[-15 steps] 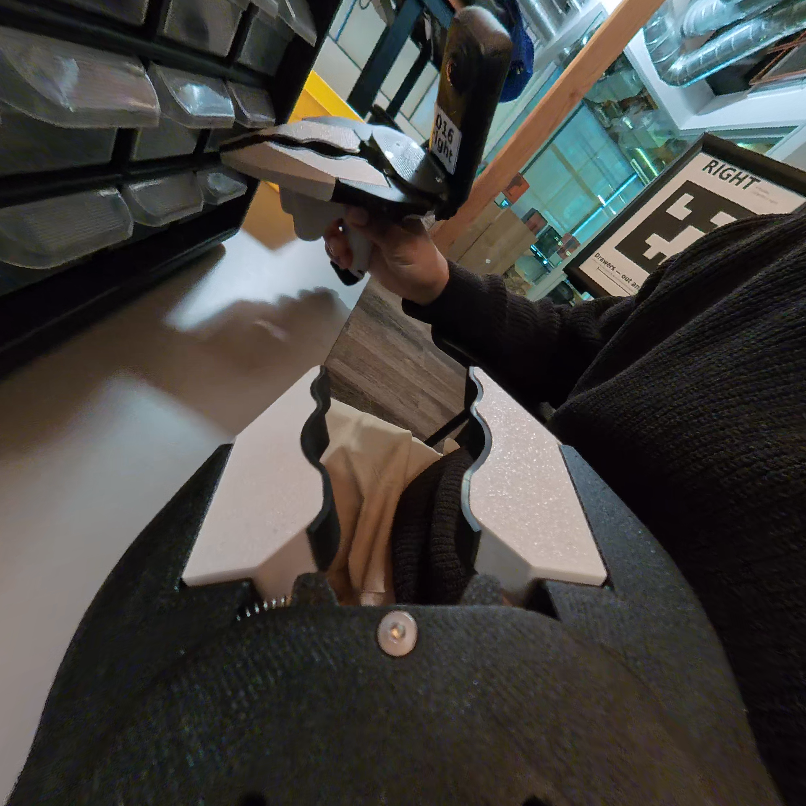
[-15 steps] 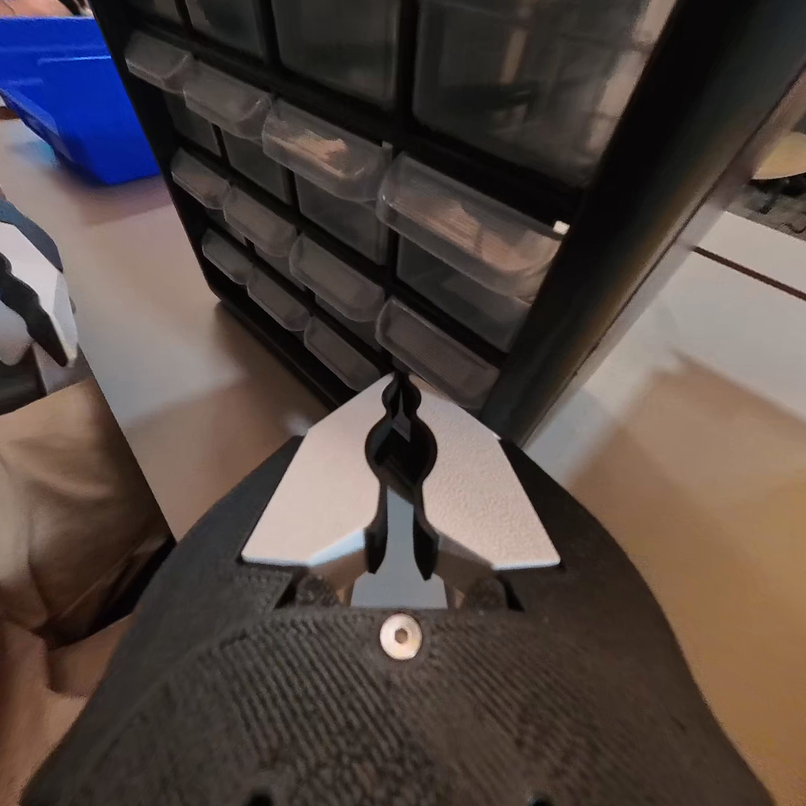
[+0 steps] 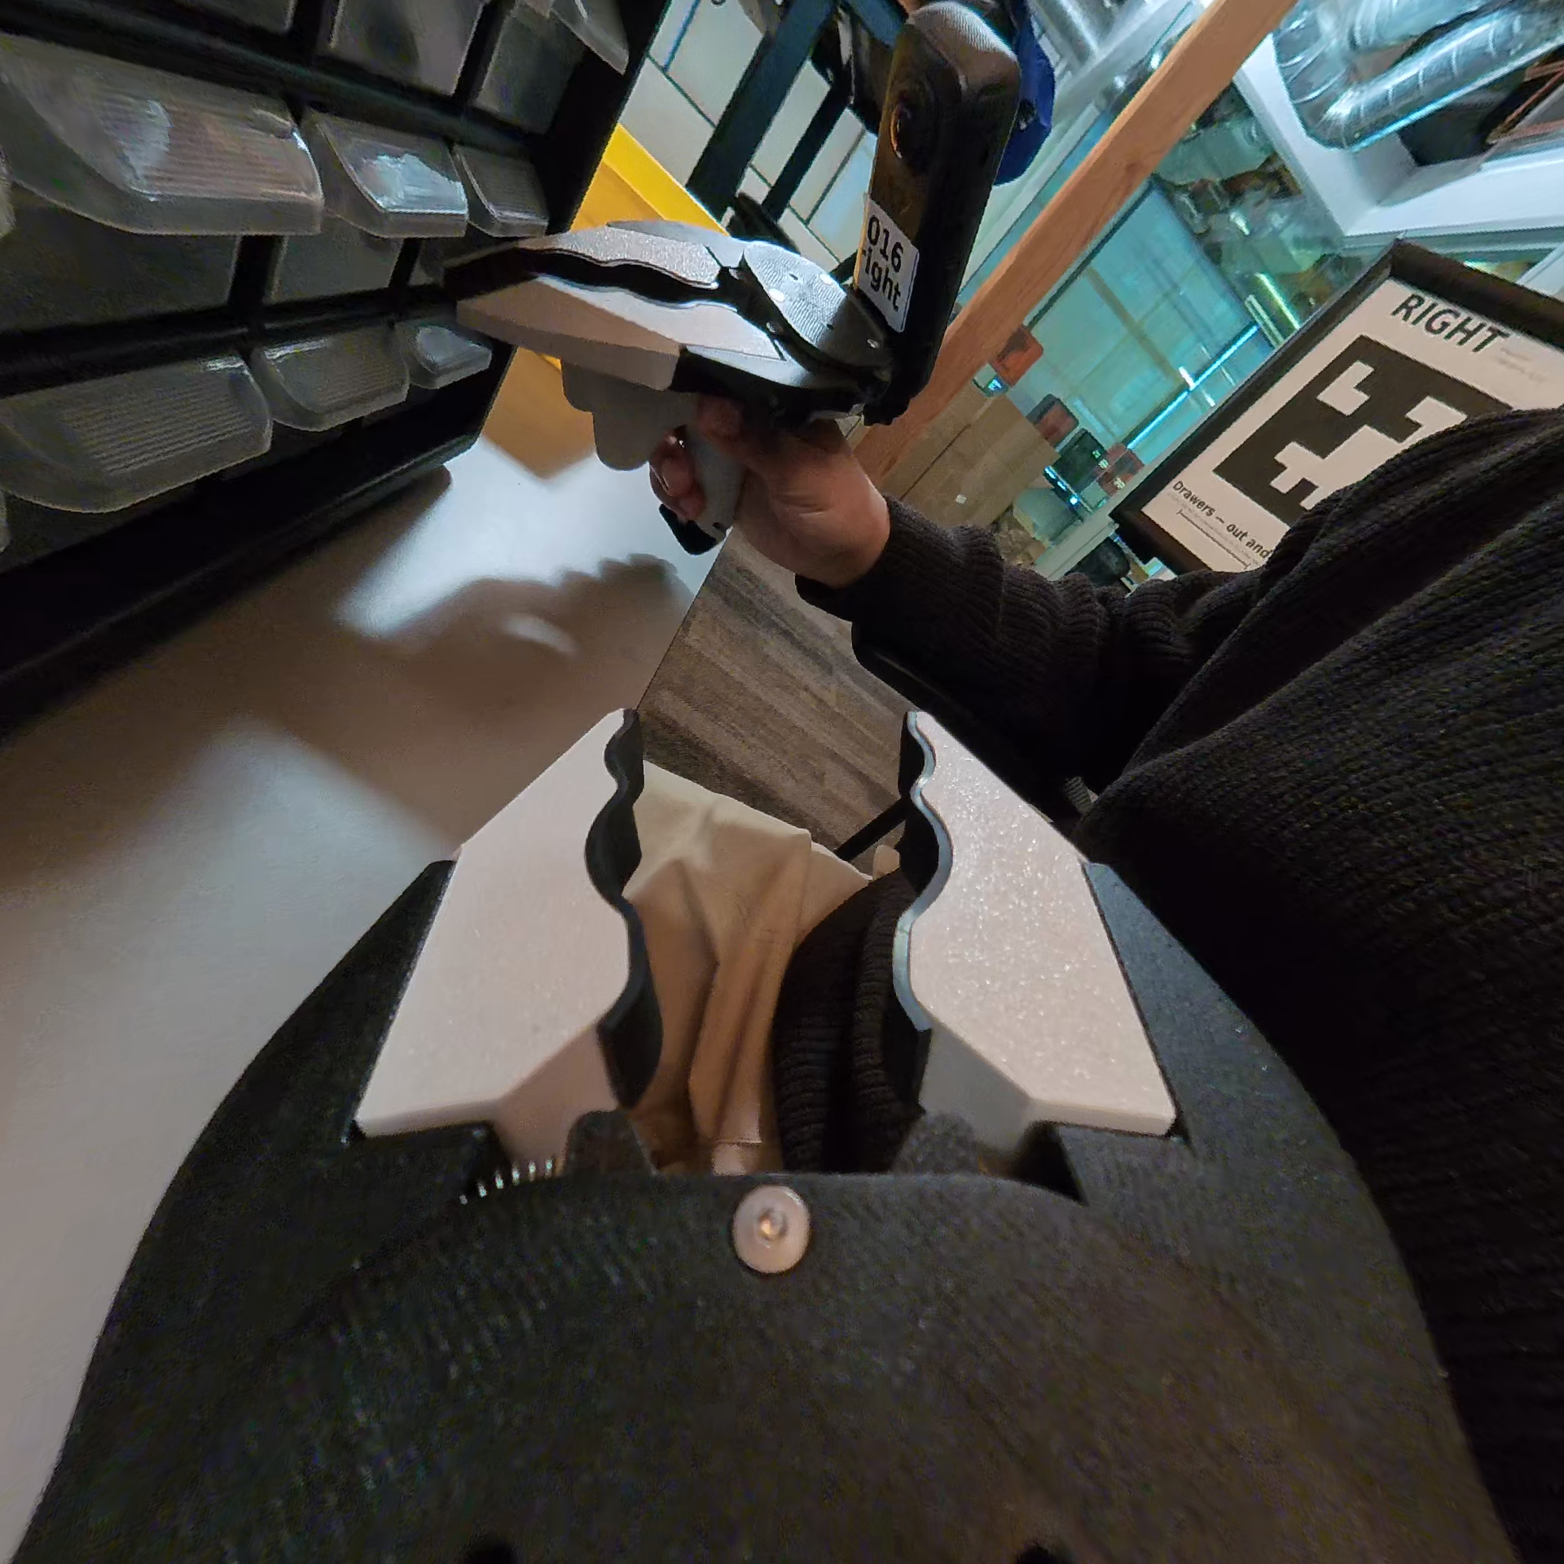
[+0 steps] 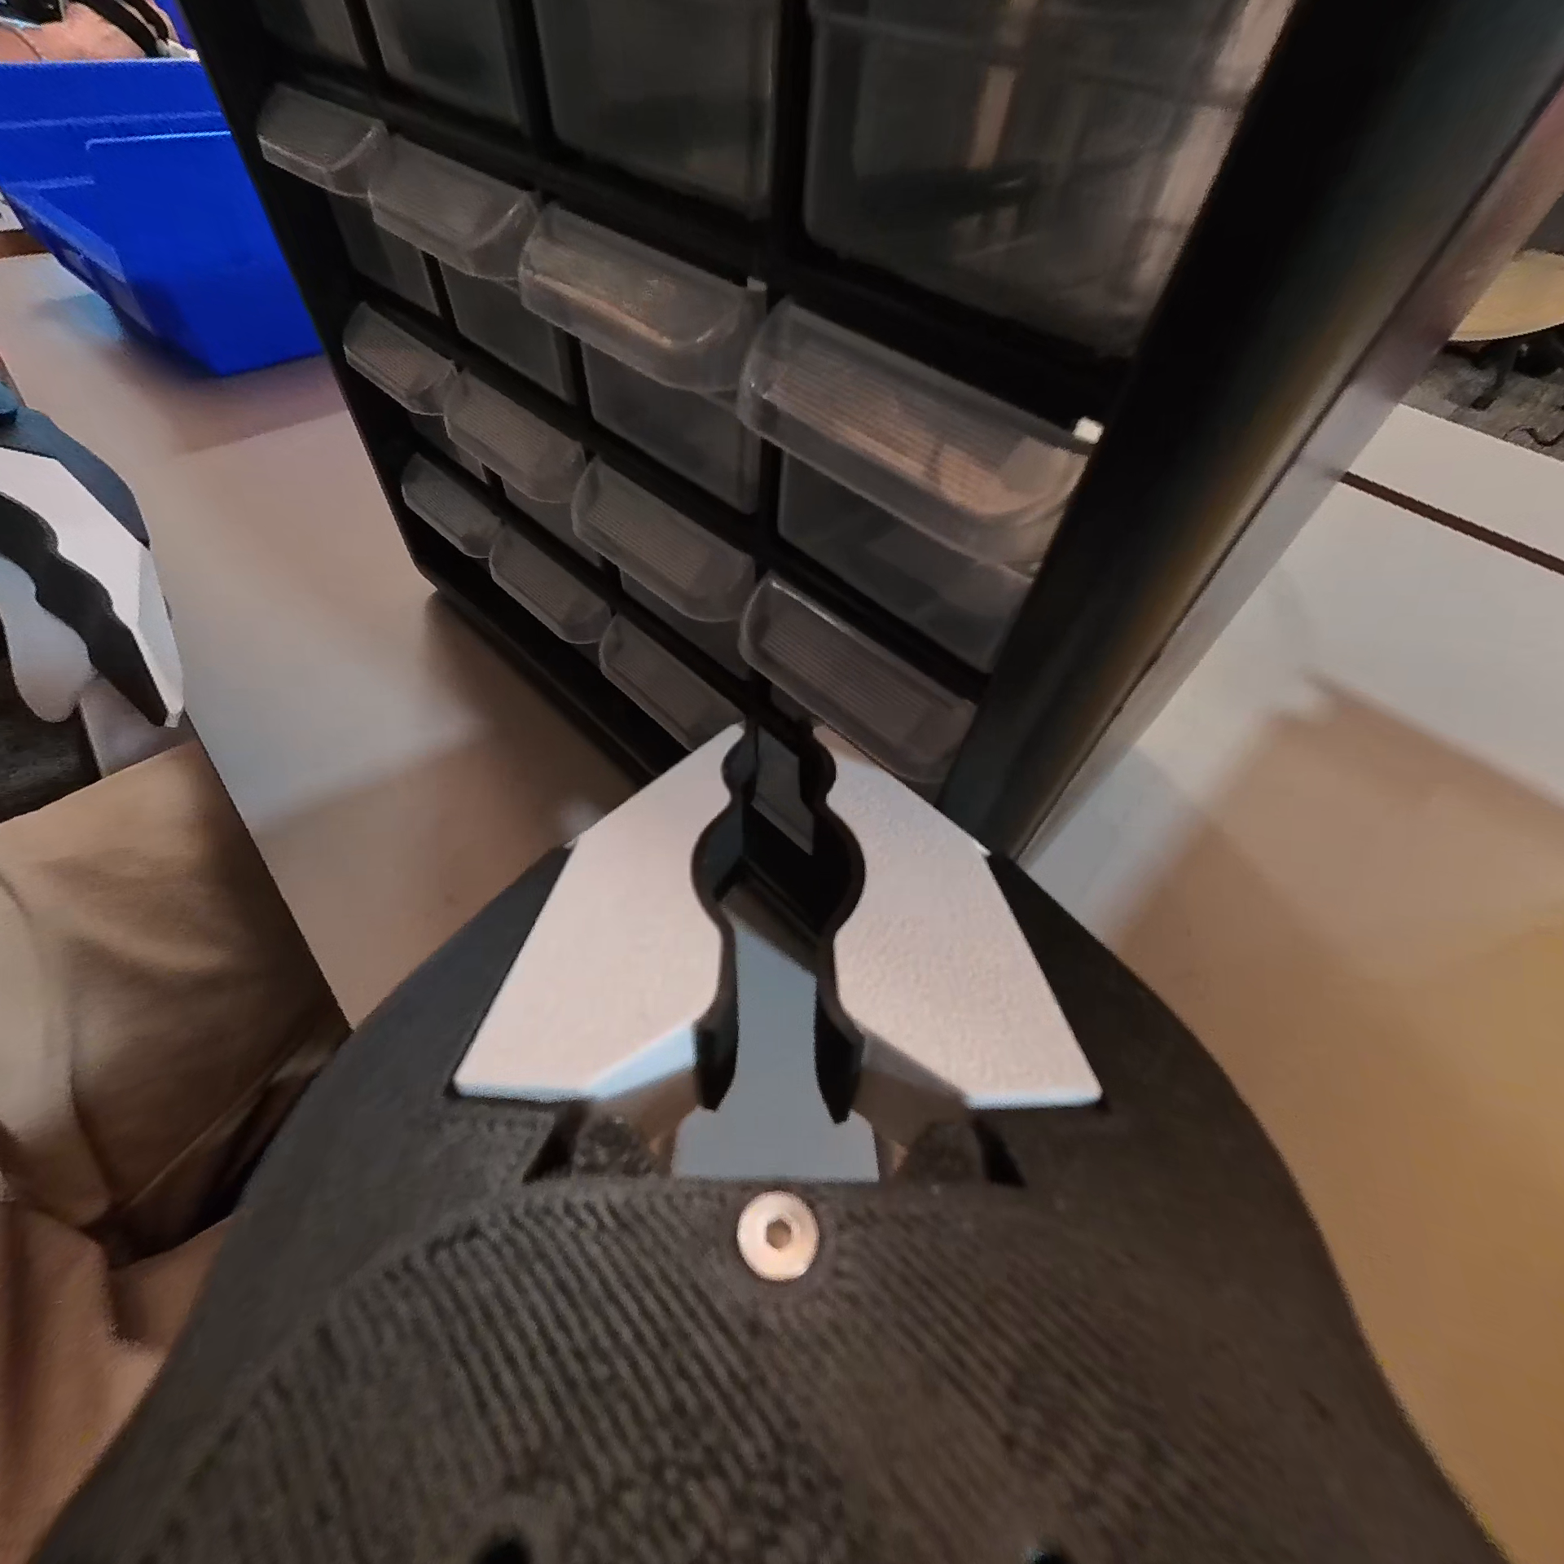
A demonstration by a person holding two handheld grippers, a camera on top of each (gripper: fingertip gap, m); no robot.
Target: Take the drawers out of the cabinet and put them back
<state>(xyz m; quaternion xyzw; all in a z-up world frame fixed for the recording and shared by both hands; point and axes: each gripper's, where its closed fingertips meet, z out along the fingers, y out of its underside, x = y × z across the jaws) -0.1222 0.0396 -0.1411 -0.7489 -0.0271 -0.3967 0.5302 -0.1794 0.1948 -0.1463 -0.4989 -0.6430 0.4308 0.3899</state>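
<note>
Right gripper nearly closed on nothing at the cabinet's lowest drawers, upper centre of frame.
The clear ribbed-handled drawer looked light, stiff and slick; its protruding lip seemed the best hold. The left gripper sat open and empty over the smooth table, lower centre.

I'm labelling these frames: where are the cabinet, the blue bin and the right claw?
cabinet (image 4: 1252, 474), right wrist view, on its black side frame.
blue bin (image 4: 169, 228), right wrist view, on its near wall.
right claw (image 4: 774, 745), right wrist view, between its fingertips.
</note>
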